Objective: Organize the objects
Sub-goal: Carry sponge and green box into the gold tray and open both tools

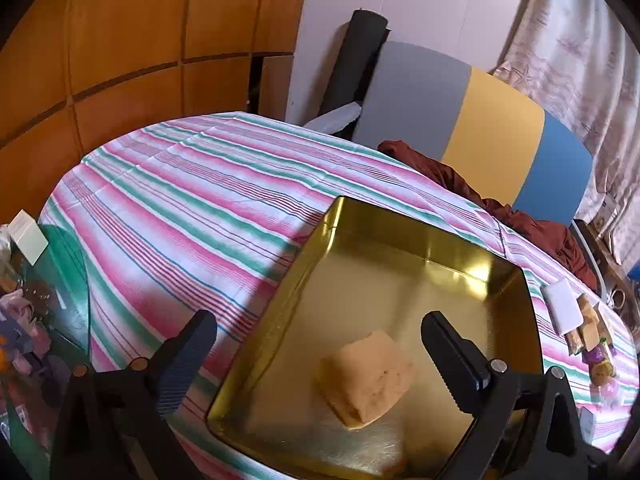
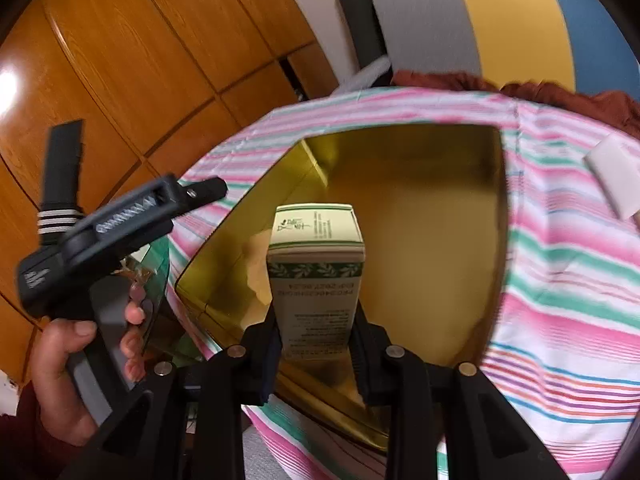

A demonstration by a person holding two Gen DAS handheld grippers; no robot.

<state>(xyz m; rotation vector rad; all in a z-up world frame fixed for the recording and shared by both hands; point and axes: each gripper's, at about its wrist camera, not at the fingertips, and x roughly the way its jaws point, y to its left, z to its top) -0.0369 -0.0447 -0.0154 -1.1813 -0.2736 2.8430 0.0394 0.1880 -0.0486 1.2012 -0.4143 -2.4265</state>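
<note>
A gold tin tray (image 1: 400,224) sits on the striped tablecloth, and a yellow sponge (image 1: 366,380) lies on its floor. My left gripper (image 1: 318,320) hangs above the tray's near-left part. It is open wide and holds nothing, with the sponge below and between its fingers. In the right wrist view, my right gripper (image 2: 316,322) is shut on a green-and-white carton (image 2: 316,264). The carton stands upright over the tray (image 2: 400,148). The sponge (image 2: 256,264) shows just left of the carton. At the left, a hand (image 2: 60,360) holds the other gripper's handle.
A white pad (image 1: 564,306) and several snack packets (image 1: 592,336) lie on the cloth right of the tray. A green glass side table (image 1: 64,264) with clutter stands at the left. Behind the table are a grey, yellow and blue chair back (image 1: 480,132), a red-brown cloth (image 1: 540,224) and wooden cabinets (image 1: 120,40).
</note>
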